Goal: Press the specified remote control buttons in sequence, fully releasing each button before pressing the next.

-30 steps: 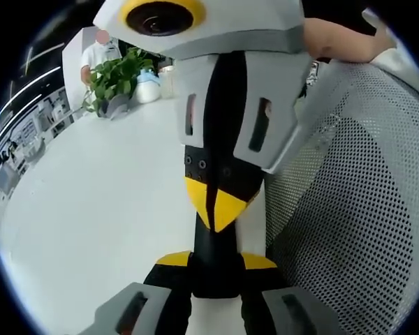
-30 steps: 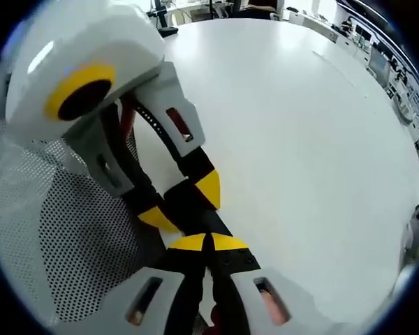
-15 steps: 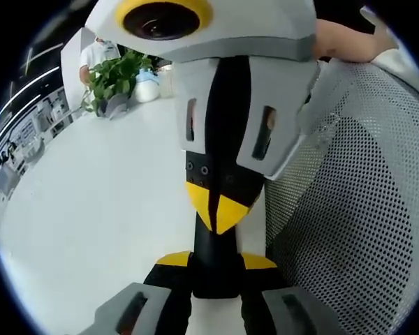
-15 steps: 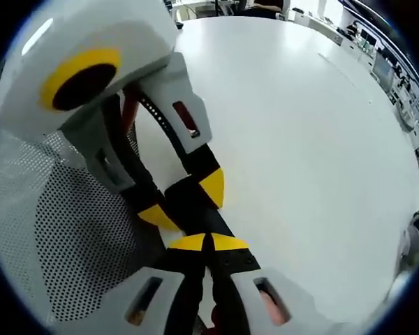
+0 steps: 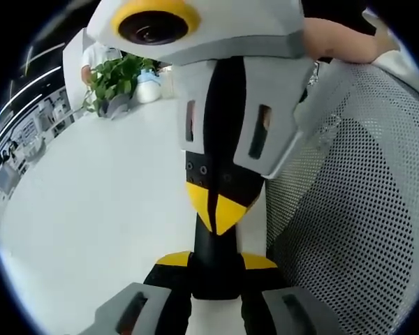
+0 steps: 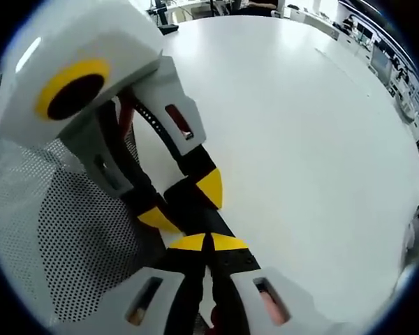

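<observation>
- In the left gripper view, a long black object [image 5: 213,269] sits between the left tongs [image 5: 215,262]; its far end is hidden behind the right tongs [image 5: 214,209].
- The mesh surface [image 5: 363,209] runs off the right edge.
- Upper left, the plant [image 5: 115,77] and white container [image 5: 148,87] are too small to make out.
- In the right gripper view, the desk [image 6: 300,139] is cut off at the right.

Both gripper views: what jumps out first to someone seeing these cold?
The two grippers sit nose to nose: in the left gripper view the right gripper comes down from the top, its yellow tips together, meeting the left gripper. A white perforated mesh surface curves along the right side. Beyond lies a bare white table, with a green potted plant at its far edge.
</observation>
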